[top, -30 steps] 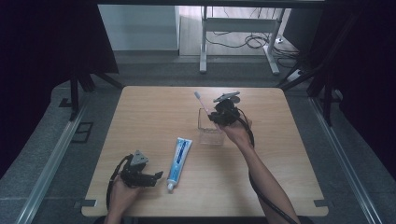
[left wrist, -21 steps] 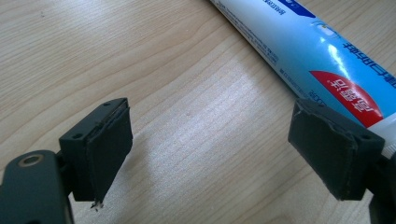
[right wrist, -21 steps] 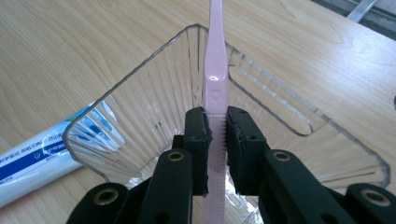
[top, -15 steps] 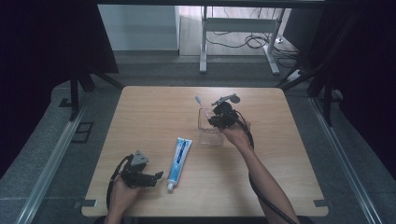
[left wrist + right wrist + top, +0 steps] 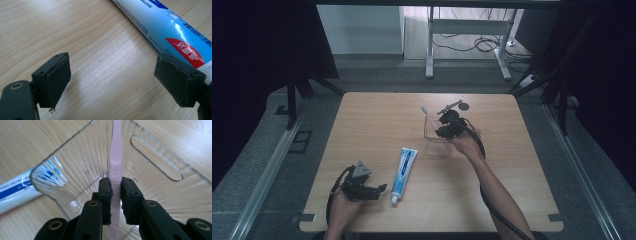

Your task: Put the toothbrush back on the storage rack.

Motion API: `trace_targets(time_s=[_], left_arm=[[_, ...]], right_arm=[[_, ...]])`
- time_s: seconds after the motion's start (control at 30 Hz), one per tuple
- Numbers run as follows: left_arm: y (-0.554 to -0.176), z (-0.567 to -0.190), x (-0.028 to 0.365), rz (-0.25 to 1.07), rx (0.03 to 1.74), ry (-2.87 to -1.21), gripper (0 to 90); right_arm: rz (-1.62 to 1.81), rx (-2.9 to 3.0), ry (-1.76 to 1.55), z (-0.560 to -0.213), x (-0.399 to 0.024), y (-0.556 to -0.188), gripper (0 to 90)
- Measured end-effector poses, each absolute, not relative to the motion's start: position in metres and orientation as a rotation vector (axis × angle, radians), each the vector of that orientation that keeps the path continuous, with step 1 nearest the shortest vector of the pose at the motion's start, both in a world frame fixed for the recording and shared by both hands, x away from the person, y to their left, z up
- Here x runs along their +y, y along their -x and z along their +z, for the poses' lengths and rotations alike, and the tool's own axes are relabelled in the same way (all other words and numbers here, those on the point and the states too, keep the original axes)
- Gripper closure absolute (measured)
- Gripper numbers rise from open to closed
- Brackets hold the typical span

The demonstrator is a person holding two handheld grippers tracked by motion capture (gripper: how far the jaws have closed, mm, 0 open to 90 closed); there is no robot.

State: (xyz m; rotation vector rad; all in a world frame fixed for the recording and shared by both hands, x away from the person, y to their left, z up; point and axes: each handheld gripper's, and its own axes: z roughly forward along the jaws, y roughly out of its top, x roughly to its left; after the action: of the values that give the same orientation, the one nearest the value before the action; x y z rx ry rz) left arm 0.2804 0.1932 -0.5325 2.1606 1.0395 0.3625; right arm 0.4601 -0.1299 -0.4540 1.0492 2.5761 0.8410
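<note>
One pale pink plastic toothbrush (image 5: 115, 162), one clear ribbed plastic cup (image 5: 436, 136), one blue-and-white toothpaste tube (image 5: 404, 167), two black hand-held grippers, left (image 5: 377, 189) and right (image 5: 441, 134).

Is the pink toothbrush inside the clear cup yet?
Partly in. The toothbrush reaches down into the clear cup, with the right gripper clamped on its handle.

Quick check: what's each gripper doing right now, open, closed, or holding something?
Left gripper: open, holding nothing, beside the toothpaste tube.
Right gripper: closed on the pink toothbrush, inside the clear container.

Wooden table (image 5: 362, 120), grey floor (image 5: 257, 160), dark curtains (image 5: 262, 45)
</note>
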Motion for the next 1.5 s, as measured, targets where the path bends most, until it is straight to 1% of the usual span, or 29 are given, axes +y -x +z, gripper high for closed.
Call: trace_targets(time_s=[0.1, 0.5, 0.73, 0.77, 0.8, 0.83, 0.87, 0.9, 0.93, 0.97, 1.03, 1.13, 1.23, 1.27, 1.33, 1.37, 1.4, 1.5], left_arm=[[-0.281, -0.533, 0.193, 0.362, 1.037, -2.163, 13.8], [-0.28, -0.532, 0.193, 0.362, 1.04, -2.16, 13.8], [-0.28, -0.532, 0.193, 0.352, 1.05, -2.146, 13.8], [-0.28, -0.532, 0.193, 0.351, 1.051, -2.145, 13.8], [-0.28, -0.532, 0.193, 0.351, 1.051, -2.145, 13.8], [-0.28, -0.532, 0.193, 0.35, 1.052, -2.144, 13.8], [-0.28, -0.532, 0.192, 0.35, 1.05, -2.145, 13.8], [-0.281, -0.532, 0.192, 0.353, 1.044, -2.15, 13.8], [-0.281, -0.532, 0.192, 0.353, 1.044, -2.15, 13.8], [-0.281, -0.532, 0.192, 0.353, 1.044, -2.152, 13.8], [-0.281, -0.532, 0.192, 0.352, 1.047, -2.152, 13.8], [-0.281, -0.532, 0.192, 0.357, 1.043, -2.157, 13.8], [-0.281, -0.532, 0.191, 0.357, 1.043, -2.158, 13.8], [-0.28, -0.533, 0.191, 0.354, 1.047, -2.156, 13.8], [-0.28, -0.533, 0.191, 0.354, 1.048, -2.155, 13.8], [-0.28, -0.533, 0.191, 0.355, 1.046, -2.156, 13.8], [-0.28, -0.533, 0.191, 0.355, 1.048, -2.155, 13.8], [-0.28, -0.532, 0.191, 0.356, 1.048, -2.153, 13.8]], right_arm=[[0.821, 2.6, -1.061, -0.455, -0.13, -0.461, 75.4], [0.841, 2.591, -1.05, -0.454, -0.13, -0.46, 74.8], [0.882, 2.575, -1.041, -0.449, -0.131, -0.456, 71.1], [0.9, 2.571, -1.033, -0.447, -0.132, -0.455, 68.3], [0.9, 2.571, -1.033, -0.447, -0.132, -0.455, 68.3], [0.914, 2.562, -1.026, -0.446, -0.133, -0.453, 64.6], [0.914, 2.562, -1.026, -0.446, -0.133, -0.453, 64.6], [0.932, 2.551, -1.019, -0.444, -0.134, -0.451, 61.1], [0.932, 2.551, -1.019, -0.444, -0.134, -0.451, 61.1], [0.954, 2.54, -1.014, -0.442, -0.135, -0.449, 58.2], [0.963, 2.533, -1.01, -0.441, -0.136, -0.448, 56.8], [0.997, 2.51, -1.014, -0.437, -0.139, -0.444, 51.1], [1.012, 2.501, -1.012, -0.435, -0.141, -0.442, 49.6], [1.023, 2.496, -1.007, -0.434, -0.142, -0.44, 47.1], [1.029, 2.493, -1.002, -0.433, -0.143, -0.439, 46.9], [1.035, 2.486, -0.999, -0.432, -0.144, -0.436, 44.1], [1.035, 2.486, -0.999, -0.432, -0.144, -0.436, 44.1], [1.025, 2.485, -0.996, -0.432, -0.146, -0.431, 36.3]])
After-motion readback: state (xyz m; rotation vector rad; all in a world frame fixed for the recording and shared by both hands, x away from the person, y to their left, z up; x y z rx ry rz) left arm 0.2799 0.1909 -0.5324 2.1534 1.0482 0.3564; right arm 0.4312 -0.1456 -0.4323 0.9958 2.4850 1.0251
